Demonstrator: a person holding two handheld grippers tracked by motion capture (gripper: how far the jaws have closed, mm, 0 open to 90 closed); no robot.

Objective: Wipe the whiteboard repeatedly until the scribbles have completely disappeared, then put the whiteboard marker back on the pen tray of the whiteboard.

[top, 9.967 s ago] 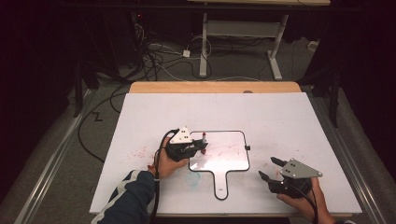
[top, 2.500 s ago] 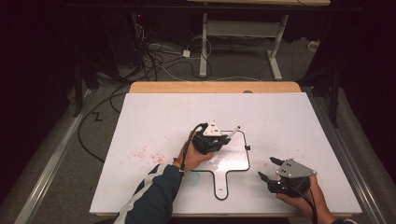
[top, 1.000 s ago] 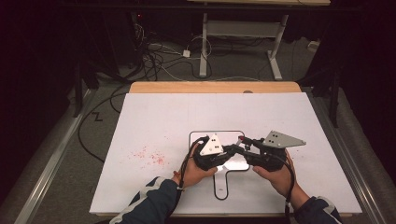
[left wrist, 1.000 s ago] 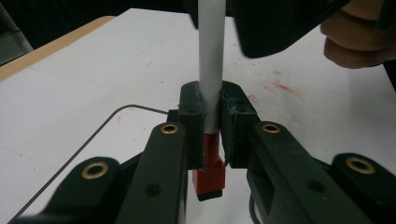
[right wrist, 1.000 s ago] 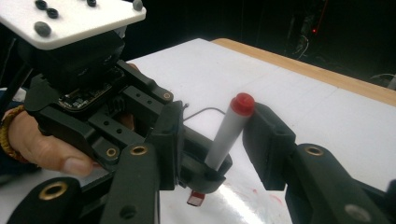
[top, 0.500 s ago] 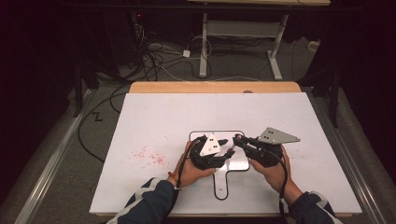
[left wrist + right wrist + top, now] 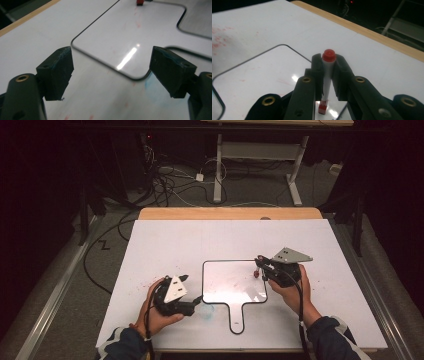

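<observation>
Left gripper [image 7: 192,292] has pulled back open; right gripper [image 7: 260,265] clamps marker [image 7: 327,75], tip hidden.

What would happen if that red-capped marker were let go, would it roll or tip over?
The marker is slim and round, so it would probably topple, then roll on the glossy small whiteboard. It looks light and stiff: the right gripper pinches it upright without it bending.

Left claw [image 7: 192,292] wide apart, low; right claw [image 7: 259,264] clamped tight.
</observation>
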